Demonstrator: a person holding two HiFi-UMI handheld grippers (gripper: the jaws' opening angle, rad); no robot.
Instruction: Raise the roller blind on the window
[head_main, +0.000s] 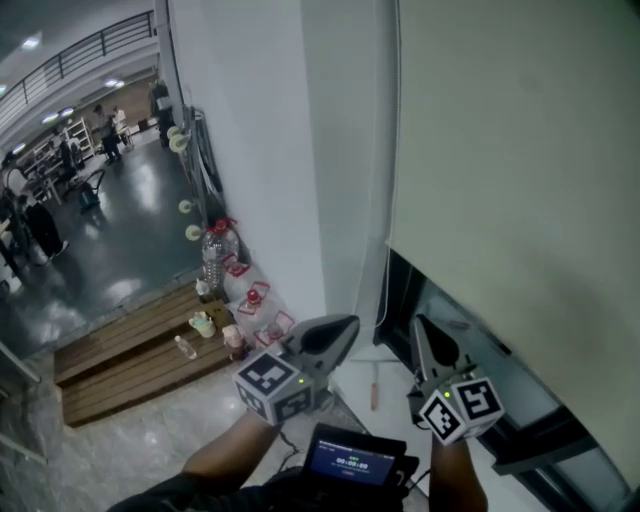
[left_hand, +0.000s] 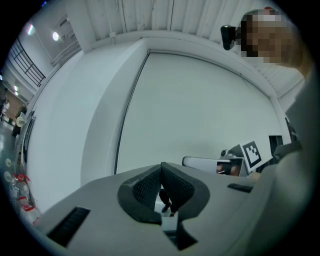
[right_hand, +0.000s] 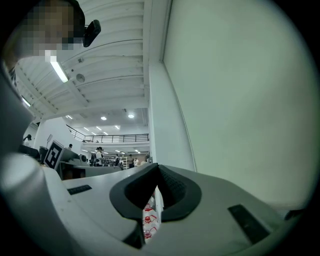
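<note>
The pale roller blind (head_main: 520, 150) hangs over the window at the right; its bottom edge runs slanting above a strip of dark glass (head_main: 480, 345). A thin cord (head_main: 384, 290) hangs by the blind's left edge. My left gripper (head_main: 350, 322) and right gripper (head_main: 419, 322) are side by side just below and left of that edge, touching nothing. Both are shut, with nothing between the jaws. In the left gripper view the shut jaws (left_hand: 161, 166) face the blind (left_hand: 200, 110). The right gripper view shows shut jaws (right_hand: 158, 166) beside the blind (right_hand: 240, 100) and the cord (right_hand: 184, 135).
A white wall pillar (head_main: 260, 150) stands left of the window. On the floor at the left, a wooden pallet (head_main: 130, 365) carries a water bottle (head_main: 213, 255), cups and red-lidded boxes. A small tool (head_main: 375, 385) lies on the white sill. People stand far off in the hall.
</note>
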